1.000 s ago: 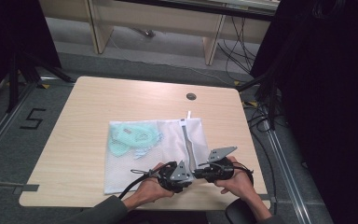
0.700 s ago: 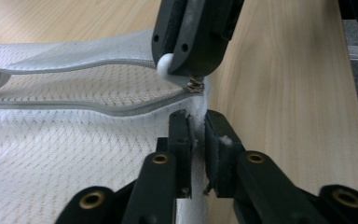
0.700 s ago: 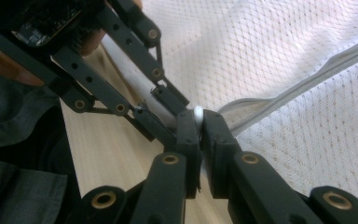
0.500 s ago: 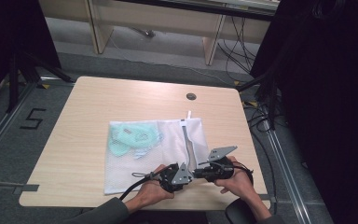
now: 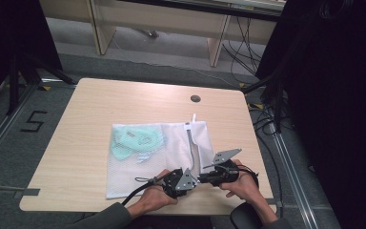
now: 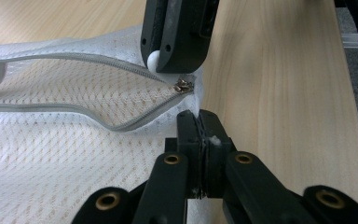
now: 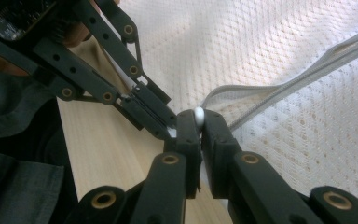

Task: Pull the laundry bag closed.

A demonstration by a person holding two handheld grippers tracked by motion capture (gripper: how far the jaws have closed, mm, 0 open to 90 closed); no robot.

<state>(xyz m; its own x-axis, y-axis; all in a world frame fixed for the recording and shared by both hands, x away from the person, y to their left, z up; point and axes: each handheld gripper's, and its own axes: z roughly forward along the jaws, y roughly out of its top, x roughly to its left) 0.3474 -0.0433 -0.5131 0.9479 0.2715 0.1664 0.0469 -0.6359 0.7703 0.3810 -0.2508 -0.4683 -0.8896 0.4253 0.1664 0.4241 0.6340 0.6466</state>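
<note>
Mesh bag on a table, gripped at its near corner by both grippers.

The table (image 5: 100, 105) carries a white mesh bag (image 5: 138, 167) near its front edge; pale green items (image 5: 136, 140) lie inside its far-left part, and its zipper (image 6: 74, 60) stands open. The left gripper (image 6: 198, 126) is clenched on the bag's corner; the right gripper (image 7: 199, 122) is clenched on the white zipper pull (image 7: 198, 113).
</note>
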